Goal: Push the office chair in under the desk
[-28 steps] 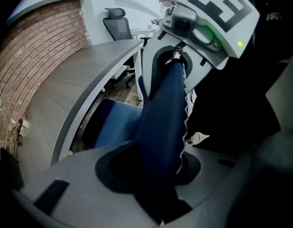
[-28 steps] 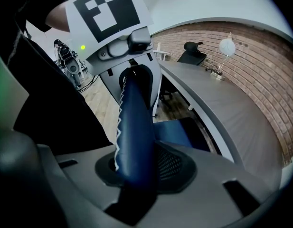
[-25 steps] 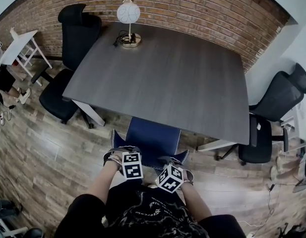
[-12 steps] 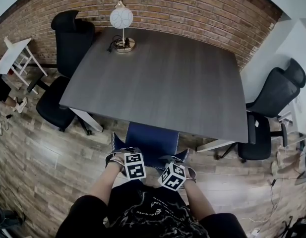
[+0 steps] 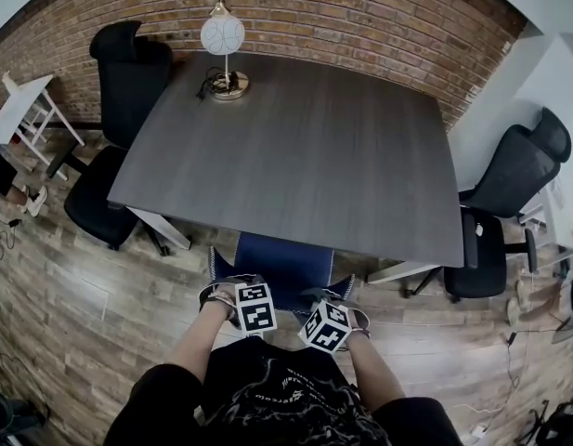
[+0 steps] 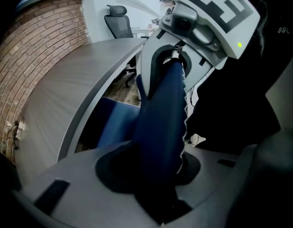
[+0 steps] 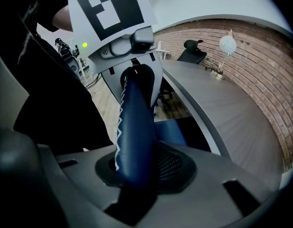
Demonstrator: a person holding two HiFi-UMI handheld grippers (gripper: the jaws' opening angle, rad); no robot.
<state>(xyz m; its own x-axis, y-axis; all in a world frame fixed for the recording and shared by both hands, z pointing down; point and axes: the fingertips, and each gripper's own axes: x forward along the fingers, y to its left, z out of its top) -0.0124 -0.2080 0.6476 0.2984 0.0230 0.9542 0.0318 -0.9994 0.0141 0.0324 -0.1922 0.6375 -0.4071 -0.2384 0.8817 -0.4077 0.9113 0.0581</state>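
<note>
Chair (image 5: pixel 284 260) static, L+R hand-held grippers (image 6: pixel 155 163) (image 7: pixel 137 163) clamping it

One blue office chair (image 5: pixel 286 260), two black chairs (image 5: pixel 128 72) (image 5: pixel 509 184), one desk (image 5: pixel 295 147), one lamp (image 5: pixel 223 35), two hand-held grippers (image 5: pixel 226 288) (image 5: pixel 342 307)

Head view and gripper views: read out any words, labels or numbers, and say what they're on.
None can be read.
Shirt print: pale marks, too blurred to read.
Left marker cube and right marker cube: black-and-white squares, no letters.
</note>
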